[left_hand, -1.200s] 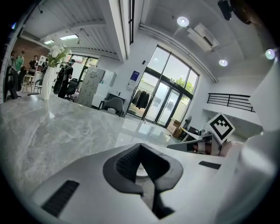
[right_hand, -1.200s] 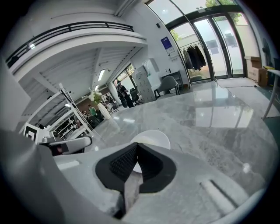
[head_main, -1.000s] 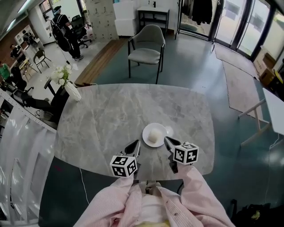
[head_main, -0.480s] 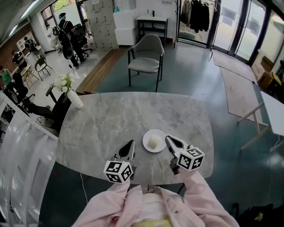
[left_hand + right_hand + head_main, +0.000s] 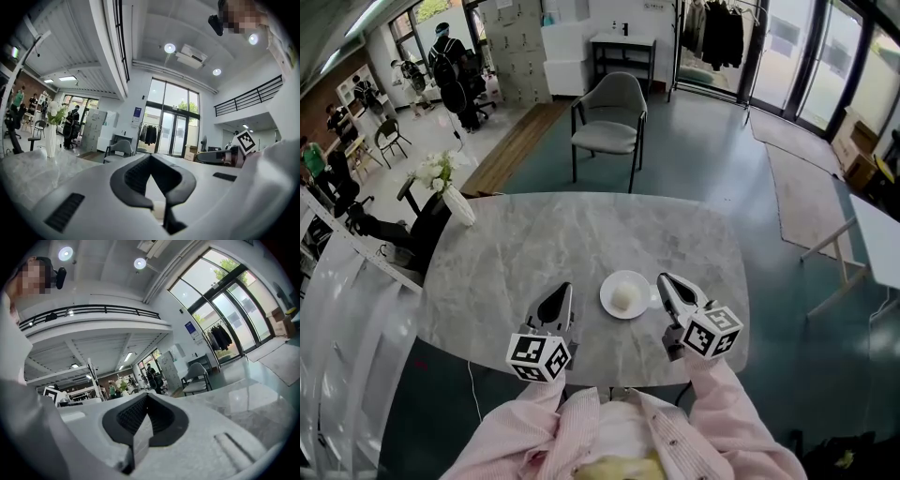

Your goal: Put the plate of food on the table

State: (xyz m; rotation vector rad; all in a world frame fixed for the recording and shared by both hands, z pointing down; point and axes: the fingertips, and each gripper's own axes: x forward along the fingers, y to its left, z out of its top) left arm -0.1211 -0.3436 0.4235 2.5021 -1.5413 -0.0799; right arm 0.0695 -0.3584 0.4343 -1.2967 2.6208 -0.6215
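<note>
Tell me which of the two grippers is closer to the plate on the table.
The right gripper: its tip is just beside the plate's rim, while the left gripper is clearly farther off on the other side.

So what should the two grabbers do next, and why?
Probably draw the left gripper and right gripper back toward the person and leave things be. The plate with its pale round food sits flat on the marble table, so the job looks done. Both grippers flank it, shut and empty.
</note>
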